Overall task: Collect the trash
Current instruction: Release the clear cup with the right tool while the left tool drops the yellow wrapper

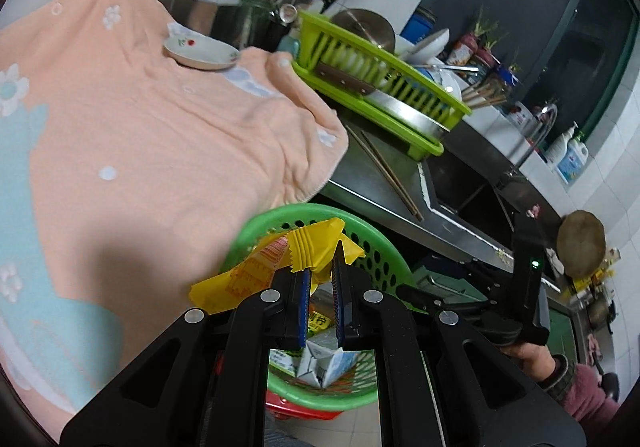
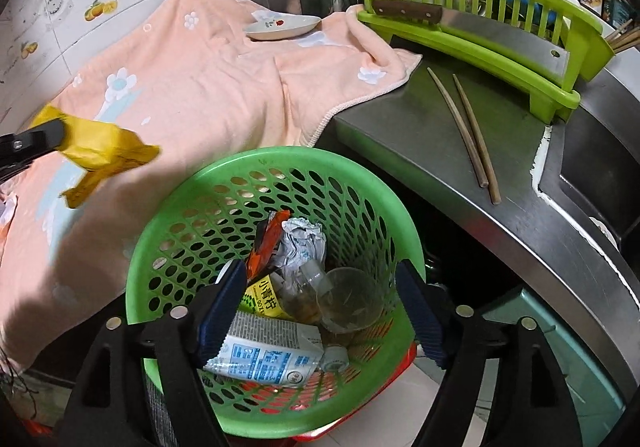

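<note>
From the left wrist, the left gripper (image 1: 320,267) pinched a yellow wrapper (image 1: 280,267) above the green basket (image 1: 372,243). From the right wrist, the right gripper (image 2: 320,311) stood spread and empty over that basket, beside the counter (image 2: 400,135).

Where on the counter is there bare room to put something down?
The steel counter is bare between the pink towel and the chopsticks. The towel itself is free except for a small dish. It is crowded at the green dish rack, and the green basket already holds trash.
</note>
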### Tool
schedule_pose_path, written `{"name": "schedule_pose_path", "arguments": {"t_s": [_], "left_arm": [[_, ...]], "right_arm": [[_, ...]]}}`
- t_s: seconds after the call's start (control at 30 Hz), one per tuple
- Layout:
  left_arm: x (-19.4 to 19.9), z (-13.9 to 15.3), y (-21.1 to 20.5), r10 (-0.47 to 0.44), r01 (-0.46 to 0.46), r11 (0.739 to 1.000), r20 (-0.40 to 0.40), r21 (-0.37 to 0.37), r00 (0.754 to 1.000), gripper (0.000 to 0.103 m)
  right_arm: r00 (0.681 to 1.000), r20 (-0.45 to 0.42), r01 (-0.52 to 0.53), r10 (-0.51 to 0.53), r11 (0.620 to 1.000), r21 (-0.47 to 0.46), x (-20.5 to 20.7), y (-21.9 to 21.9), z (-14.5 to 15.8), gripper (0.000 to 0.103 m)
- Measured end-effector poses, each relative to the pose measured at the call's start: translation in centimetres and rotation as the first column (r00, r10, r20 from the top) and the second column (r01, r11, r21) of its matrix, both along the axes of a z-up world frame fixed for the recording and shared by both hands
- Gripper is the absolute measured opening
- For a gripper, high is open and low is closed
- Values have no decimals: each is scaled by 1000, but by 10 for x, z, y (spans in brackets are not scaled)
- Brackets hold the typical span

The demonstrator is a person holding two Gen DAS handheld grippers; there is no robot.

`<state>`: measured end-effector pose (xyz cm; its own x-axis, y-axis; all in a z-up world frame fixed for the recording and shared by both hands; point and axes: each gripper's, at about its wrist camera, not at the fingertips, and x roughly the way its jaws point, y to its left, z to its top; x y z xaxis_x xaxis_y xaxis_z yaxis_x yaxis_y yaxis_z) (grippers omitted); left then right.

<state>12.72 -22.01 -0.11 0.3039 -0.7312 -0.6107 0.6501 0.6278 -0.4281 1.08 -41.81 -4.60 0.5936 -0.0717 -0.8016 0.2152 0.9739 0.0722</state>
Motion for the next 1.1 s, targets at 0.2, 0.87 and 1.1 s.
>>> {"name": "schedule_pose_path", "arguments": {"t_s": [0.2,0.87,1.1], "left_arm": [[2,-15,-16,-13,14,999,-31,33,999,9],[6,-40,-30,-18,28,994,-94,104,995,11],[8,-42,-29,-12,23,994,-105,102,994,30]], "right_arm": [[1000,9,-9,9,1000,-4,-11,4,4,78],[1000,4,-22,22,1000,16,-13,16,1,83],[1000,0,-28,28,999,21,-13,18,-2,84]]}}
